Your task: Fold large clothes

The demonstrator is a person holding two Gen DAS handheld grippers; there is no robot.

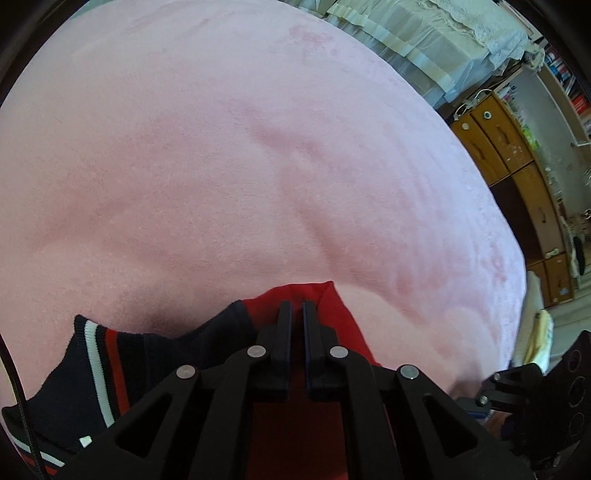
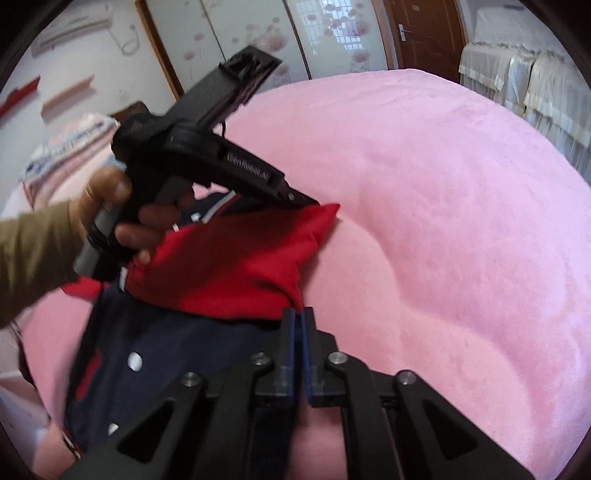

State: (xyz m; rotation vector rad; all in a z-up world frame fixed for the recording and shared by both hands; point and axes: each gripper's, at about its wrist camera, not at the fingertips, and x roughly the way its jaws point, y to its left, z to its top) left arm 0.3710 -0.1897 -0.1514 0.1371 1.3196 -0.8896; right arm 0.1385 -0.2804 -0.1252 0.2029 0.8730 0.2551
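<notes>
A navy jacket with red sleeves (image 2: 236, 269) and white snap buttons lies on a pink blanket (image 2: 443, 206). My left gripper (image 1: 297, 308) is shut on the red sleeve (image 1: 325, 306); a striped navy cuff (image 1: 99, 354) lies to its left. In the right wrist view the left gripper (image 2: 314, 202) pinches the sleeve's far corner and lifts it. My right gripper (image 2: 298, 314) is shut on the near edge of the red sleeve, above the navy body (image 2: 166, 362).
The pink blanket (image 1: 221, 166) covers a bed. Wooden drawers (image 1: 517, 177) and covered furniture (image 1: 424, 40) stand beyond its right edge. A door (image 2: 424, 33) and a wardrobe (image 2: 229, 33) are at the back. A striped pillow (image 2: 70, 147) lies at left.
</notes>
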